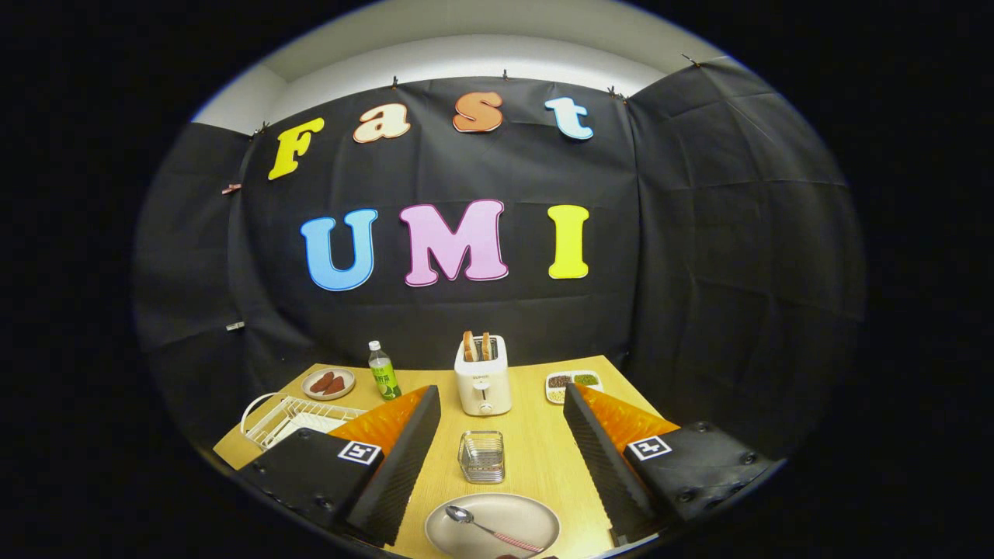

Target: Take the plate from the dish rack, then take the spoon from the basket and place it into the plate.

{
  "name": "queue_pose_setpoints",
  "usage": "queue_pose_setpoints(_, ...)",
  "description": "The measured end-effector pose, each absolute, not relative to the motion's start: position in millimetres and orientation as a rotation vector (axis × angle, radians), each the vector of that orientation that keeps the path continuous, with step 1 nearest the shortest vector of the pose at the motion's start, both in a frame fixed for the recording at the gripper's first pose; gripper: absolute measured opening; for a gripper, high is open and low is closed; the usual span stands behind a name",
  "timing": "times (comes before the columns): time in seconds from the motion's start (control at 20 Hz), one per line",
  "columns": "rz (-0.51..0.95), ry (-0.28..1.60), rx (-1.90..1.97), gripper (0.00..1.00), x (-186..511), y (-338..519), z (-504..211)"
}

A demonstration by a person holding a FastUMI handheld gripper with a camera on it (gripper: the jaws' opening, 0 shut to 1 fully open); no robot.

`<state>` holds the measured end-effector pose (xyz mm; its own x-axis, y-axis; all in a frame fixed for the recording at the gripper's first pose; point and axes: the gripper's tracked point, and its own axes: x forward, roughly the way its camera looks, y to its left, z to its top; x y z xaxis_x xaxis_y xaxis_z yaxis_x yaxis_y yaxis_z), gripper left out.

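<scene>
**Spoon lies in the plate, tongs spread apart**

Your tongs [497,473] are spread wide and grip nothing. Between their fingers, nearest you, the plate [512,519] sits on the surface [536,458] with the spoon [488,528] lying in it, bowl toward 10 o'clock. Just beyond, at 12 o'clock, stands the wire basket [481,456], then the toaster [482,376]. The dish rack [291,419] is at 10 o'clock, beyond the left finger.

Your camera rides the tongs [497,435], raised above the near end of the bench [543,458]; it faces forward, angled downward, toward the far wall; tongs parted.
</scene>
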<state>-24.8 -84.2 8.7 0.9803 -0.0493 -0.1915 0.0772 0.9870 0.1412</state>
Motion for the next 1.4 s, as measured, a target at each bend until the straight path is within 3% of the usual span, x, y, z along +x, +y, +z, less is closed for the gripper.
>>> queue_pose_setpoints(1.4, -0.021, 0.237, 0.169, 0.99, -10.9, -83.0, -8.3)
